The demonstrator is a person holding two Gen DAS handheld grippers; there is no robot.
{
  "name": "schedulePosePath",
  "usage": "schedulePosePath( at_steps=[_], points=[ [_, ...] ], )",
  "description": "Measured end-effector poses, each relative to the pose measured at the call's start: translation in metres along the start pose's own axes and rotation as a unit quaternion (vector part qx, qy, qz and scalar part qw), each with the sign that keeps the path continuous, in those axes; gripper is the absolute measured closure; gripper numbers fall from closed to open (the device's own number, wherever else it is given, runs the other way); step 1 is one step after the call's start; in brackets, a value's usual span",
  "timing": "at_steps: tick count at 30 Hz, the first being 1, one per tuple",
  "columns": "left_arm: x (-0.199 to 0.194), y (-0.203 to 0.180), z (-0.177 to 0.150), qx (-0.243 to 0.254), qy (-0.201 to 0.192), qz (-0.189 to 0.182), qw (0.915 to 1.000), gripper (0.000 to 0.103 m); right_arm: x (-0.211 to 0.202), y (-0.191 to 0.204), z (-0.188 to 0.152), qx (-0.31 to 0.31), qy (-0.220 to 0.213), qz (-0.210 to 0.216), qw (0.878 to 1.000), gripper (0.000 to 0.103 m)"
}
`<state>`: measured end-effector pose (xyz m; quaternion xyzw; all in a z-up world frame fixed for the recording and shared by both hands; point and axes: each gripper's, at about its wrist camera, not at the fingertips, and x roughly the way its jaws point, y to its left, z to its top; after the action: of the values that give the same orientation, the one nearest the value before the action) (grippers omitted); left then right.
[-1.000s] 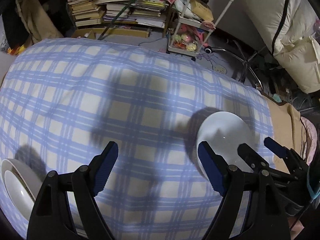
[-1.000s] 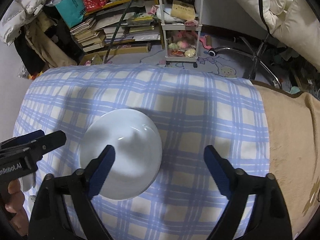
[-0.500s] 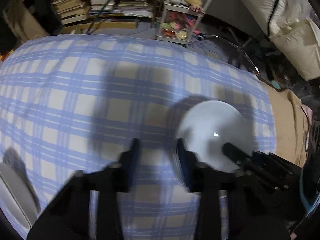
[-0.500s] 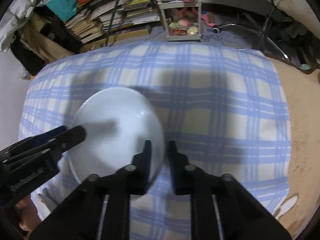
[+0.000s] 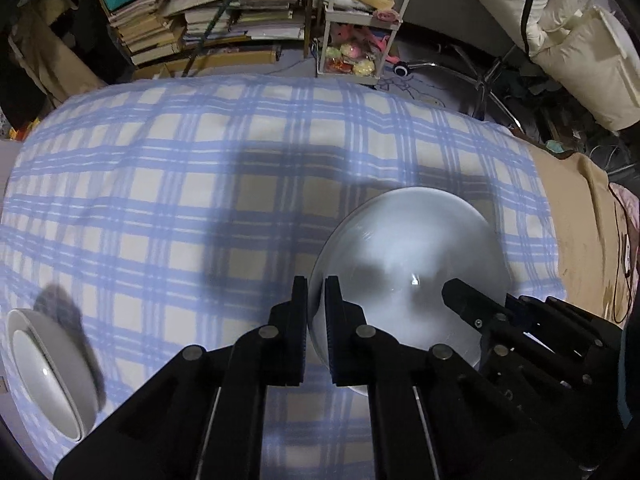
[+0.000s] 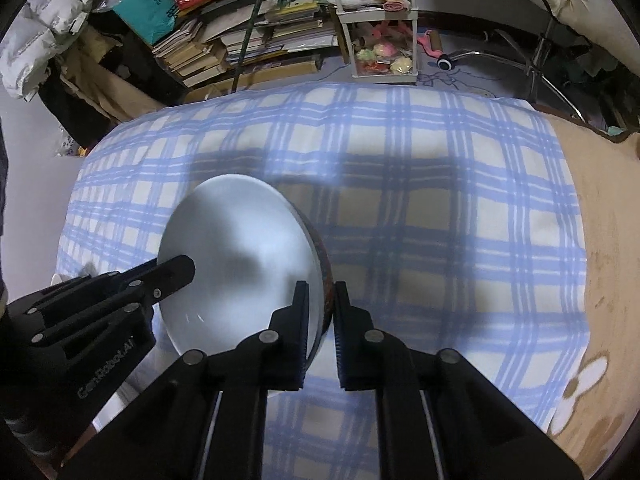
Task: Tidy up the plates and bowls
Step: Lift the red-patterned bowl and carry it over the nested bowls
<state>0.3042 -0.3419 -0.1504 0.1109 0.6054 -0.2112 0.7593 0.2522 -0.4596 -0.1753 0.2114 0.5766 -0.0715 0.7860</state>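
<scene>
Both the left gripper (image 5: 316, 300) and right gripper (image 6: 321, 304) pinch opposite rims of the round white ceramic plate (image 5: 408, 264), the left jaws closing; uneven lifting could slip it onto the checked blanket (image 5: 200, 184).

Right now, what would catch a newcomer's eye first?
The white bowl in the middle of the blue checked blanket, pinched at opposite rims by the left gripper and the right gripper; the left's fingers are closing on the rim. A second white bowl sits at the blanket's left edge.
</scene>
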Motion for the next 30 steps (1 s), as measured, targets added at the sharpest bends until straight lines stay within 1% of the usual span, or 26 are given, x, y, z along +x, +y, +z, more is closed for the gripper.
schedulePosePath(
  at_steps=[5,8,15,18,21,23,26,30],
  points=[
    [-0.029,0.013,-0.01,0.009,-0.021,0.004,0.9997,0.095,-0.014,0.023,-0.007,-0.013,-0.01,0.003,1.0,0.09],
    [-0.044,0.024,-0.016,0.007,-0.029,0.008,0.9995,0.095,-0.022,0.037,-0.009,-0.018,-0.016,0.006,1.0,0.09],
    [-0.075,0.06,-0.03,-0.02,-0.051,0.002,0.9985,0.095,-0.042,0.081,-0.019,-0.04,-0.029,0.001,0.999,0.09],
    [-0.085,0.073,-0.038,-0.024,-0.057,0.009,0.9981,0.095,-0.048,0.101,-0.026,-0.045,-0.03,0.007,0.999,0.09],
    [-0.094,0.087,-0.047,-0.025,-0.061,0.017,0.9977,0.095,-0.051,0.124,-0.034,-0.07,-0.035,-0.002,0.997,0.09],
    [-0.099,0.1,-0.054,-0.031,-0.063,0.024,0.9972,0.095,-0.051,0.139,-0.037,-0.076,-0.032,0.003,0.997,0.09],
    [-0.108,0.122,-0.064,-0.045,-0.066,0.03,0.9964,0.095,-0.05,0.158,-0.042,-0.091,-0.031,0.005,0.995,0.09],
    [-0.119,0.15,-0.077,-0.066,-0.07,0.034,0.9948,0.095,-0.047,0.188,-0.047,-0.109,-0.029,0.019,0.993,0.09]
  ],
)
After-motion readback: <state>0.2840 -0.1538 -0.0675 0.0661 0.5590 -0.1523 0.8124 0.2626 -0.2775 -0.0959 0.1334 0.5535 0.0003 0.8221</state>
